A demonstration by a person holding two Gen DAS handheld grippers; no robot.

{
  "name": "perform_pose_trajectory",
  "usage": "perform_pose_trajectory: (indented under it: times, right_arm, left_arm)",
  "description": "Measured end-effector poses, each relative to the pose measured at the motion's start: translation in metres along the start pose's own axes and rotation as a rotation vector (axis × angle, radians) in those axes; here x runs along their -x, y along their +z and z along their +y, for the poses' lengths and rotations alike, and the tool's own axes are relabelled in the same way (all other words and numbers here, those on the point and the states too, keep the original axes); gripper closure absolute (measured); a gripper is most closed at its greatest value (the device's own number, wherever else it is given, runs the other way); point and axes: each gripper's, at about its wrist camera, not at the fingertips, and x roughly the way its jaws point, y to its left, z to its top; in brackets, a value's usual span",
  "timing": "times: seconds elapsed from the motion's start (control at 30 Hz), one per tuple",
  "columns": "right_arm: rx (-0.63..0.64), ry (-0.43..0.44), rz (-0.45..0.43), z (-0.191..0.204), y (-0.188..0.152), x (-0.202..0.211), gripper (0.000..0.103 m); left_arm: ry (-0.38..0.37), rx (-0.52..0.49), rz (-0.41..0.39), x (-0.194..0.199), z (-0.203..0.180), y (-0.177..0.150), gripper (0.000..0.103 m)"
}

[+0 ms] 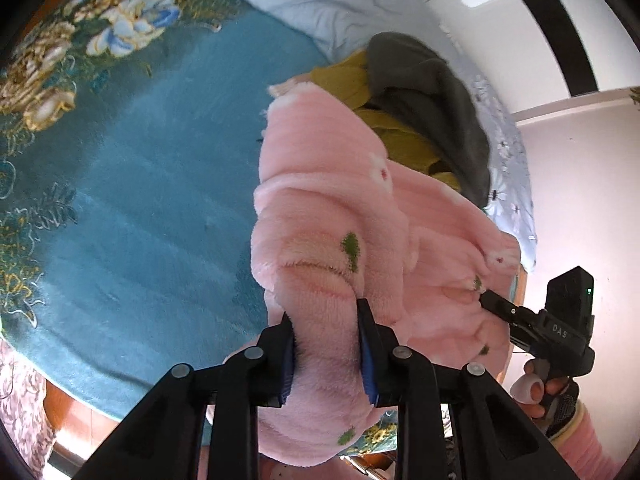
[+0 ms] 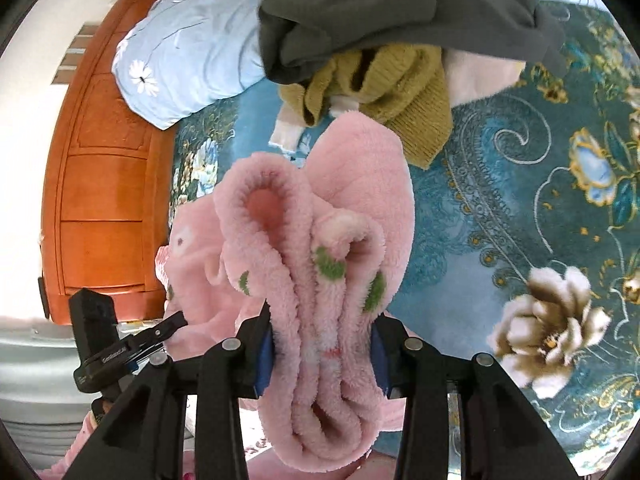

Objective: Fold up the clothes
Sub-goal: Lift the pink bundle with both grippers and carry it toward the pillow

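A teal floral blanket [image 1: 132, 184] covers the bed, a pale blue pillow [image 2: 192, 52] lies at its far edge, and an orange wooden cabinet [image 2: 104, 184] stands beyond.

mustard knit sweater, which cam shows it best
The right wrist view: the mustard knit sweater fills the upper middle, its ribbed knit and hem clear, tucked under the dark grey garment. The left wrist view shows only yellow slivers between grey cloth and the pink fleece garment.

Wrist cams close, share pink garment [image 1: 340, 216] (bed [image 1: 152, 184] behind).
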Motion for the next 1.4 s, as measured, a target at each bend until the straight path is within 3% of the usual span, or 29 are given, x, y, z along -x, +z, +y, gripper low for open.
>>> perform_pose_trajectory:
  times: [0.37,0.53,0.73,0.8,1.03,1.23,1.4]
  right_arm:
    - [0.059,-0.023,-0.155,0.063,-0.069,0.052,0.062]
    - [0.04,-0.048,-0.2,0.072,-0.116,0.07,0.061]
    - [-0.053,-0.069,-0.273,0.045,-0.166,0.105,0.061]
    - [-0.086,-0.07,-0.312,0.032,-0.18,0.123,0.061]
    - [-0.201,-0.075,-0.45,-0.035,-0.207,0.188,0.061]
    - [-0.335,-0.059,-0.532,-0.145,-0.213,0.244,0.061]
    - [-0.424,-0.043,-0.531,-0.249,-0.194,0.292,0.061]
  left_arm:
    - [-0.099,-0.089,-0.104,0.074,0.007,-0.045,0.075]
    - [-0.14,-0.129,-0.084,0.08,0.005,-0.067,0.075]
    - [-0.171,-0.235,-0.018,0.068,-0.04,-0.084,0.075]
    - [-0.182,-0.271,0.002,0.06,-0.057,-0.085,0.075]
    - [-0.175,-0.433,0.102,-0.011,-0.181,-0.104,0.075]
    - [-0.161,-0.563,0.186,-0.079,-0.29,-0.122,0.075]
    - [-0.106,-0.575,0.266,-0.154,-0.382,-0.146,0.074]
